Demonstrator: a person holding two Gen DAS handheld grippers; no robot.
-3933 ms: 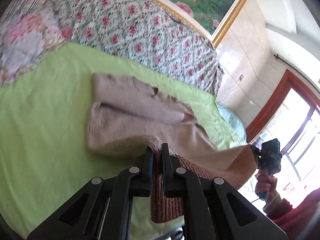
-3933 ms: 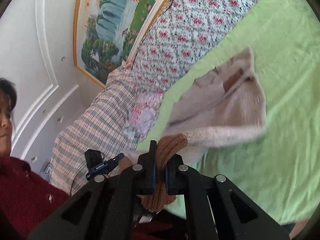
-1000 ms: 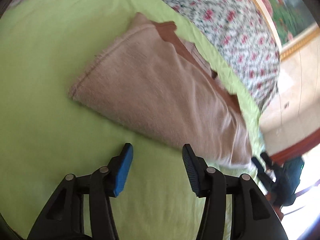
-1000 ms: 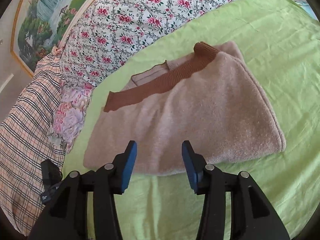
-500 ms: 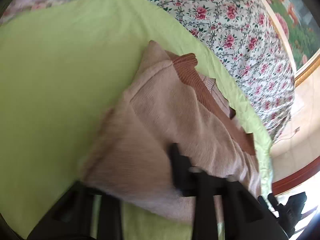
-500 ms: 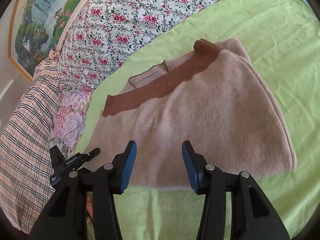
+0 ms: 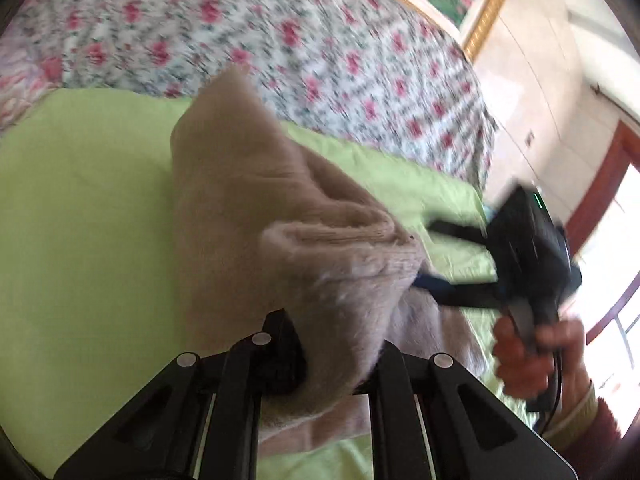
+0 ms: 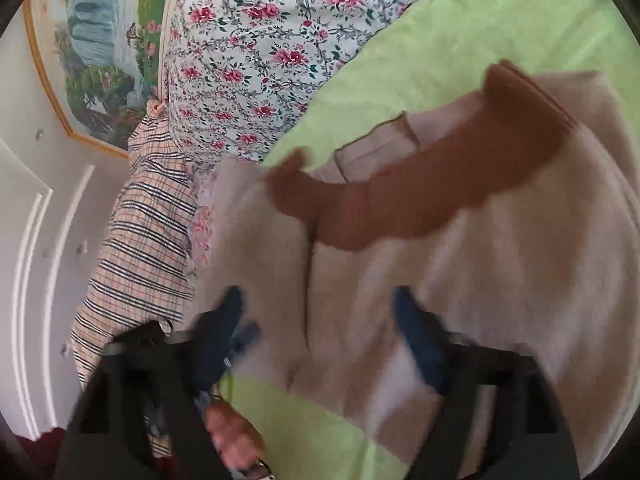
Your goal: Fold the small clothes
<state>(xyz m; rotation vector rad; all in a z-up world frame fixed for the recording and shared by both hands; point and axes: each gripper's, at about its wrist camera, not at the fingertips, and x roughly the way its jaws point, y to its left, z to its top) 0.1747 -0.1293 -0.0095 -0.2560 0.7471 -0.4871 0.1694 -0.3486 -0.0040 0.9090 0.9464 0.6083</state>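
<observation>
A folded beige sweater (image 7: 256, 216) with a brown ribbed hem (image 8: 424, 196) lies on the green bedsheet (image 7: 80, 208). My left gripper (image 7: 328, 360) is closed on the sweater's near left edge and lifts it, so the cloth bunches over the fingers and hides their tips. My right gripper (image 8: 320, 328) is open, its blue pads (image 8: 416, 332) spread over the sweater's near edge; it also shows in the left wrist view (image 7: 516, 248), held in a hand. Both views are motion-blurred.
A floral quilt (image 7: 280, 40) lies along the far side of the bed and a plaid blanket (image 8: 140, 248) at its left. A framed painting (image 8: 100, 52) hangs on the wall. A window with a wooden frame (image 7: 600, 208) is at the right.
My left gripper has closed on the sweater's left edge and raised it off the sheet. My right gripper has moved closer to the sweater's near edge, still open.
</observation>
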